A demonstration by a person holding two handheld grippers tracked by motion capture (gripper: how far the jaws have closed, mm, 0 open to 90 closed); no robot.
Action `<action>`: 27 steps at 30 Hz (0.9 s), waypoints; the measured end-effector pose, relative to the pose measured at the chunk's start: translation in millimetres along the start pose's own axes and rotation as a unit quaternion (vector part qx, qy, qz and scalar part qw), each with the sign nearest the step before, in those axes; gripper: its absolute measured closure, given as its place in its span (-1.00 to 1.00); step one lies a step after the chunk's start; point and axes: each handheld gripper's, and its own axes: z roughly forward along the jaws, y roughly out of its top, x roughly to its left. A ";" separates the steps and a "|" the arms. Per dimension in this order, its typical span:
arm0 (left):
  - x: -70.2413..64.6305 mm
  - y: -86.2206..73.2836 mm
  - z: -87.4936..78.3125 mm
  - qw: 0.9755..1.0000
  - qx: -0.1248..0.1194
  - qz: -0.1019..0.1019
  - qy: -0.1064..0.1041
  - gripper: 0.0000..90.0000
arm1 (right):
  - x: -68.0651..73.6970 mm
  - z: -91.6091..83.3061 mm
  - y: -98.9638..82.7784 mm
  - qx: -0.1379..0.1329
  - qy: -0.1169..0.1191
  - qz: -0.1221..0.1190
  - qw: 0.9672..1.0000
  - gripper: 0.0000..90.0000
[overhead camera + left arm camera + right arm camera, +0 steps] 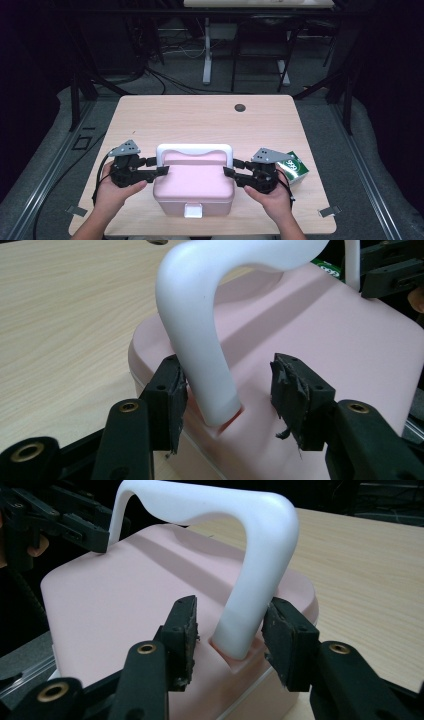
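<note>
Flanking one pink box (194,185), one white handle (194,148), two claws

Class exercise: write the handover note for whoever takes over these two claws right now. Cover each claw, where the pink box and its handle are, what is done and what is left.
Left claw: open, jaws astride the left foot of the white handle; one pad is near the foot, the other stands apart.
Right claw: jaws astride the right foot with small gaps on both sides, no firm grip seen.
Pink box: near the table's front edge, lid on, front latch toward the person. A green carton lies right of it.
Done: handle stands upright.
Left: probably release the latch and open the lid.
</note>
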 end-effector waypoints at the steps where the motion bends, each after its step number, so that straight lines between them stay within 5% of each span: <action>1: -0.4 0.0 0.3 1.000 -0.001 -0.001 0.002 0.08 | 0.6 0.2 -0.4 -0.002 -0.002 -0.003 1.000 0.27; 5: 0.8 -0.9 -2.7 1.000 -0.009 -0.003 0.010 0.32 | 2.6 -2.0 -1.3 -0.010 -0.013 -0.014 1.000 0.40; 12: -7.9 -5.0 -7.7 0.999 -0.020 0.029 0.041 0.56 | 9.4 -6.2 -3.6 -0.015 -0.034 -0.040 0.999 0.61; 21: -13.1 -10.3 -10.1 0.997 -0.029 0.046 0.048 0.63 | 15.5 -9.6 -7.1 -0.018 -0.043 -0.068 0.997 0.64; 27: -11.6 -4.9 -10.1 0.998 -0.013 0.043 0.044 0.63 | 16.3 -8.8 -5.5 -0.017 -0.049 -0.073 0.996 0.65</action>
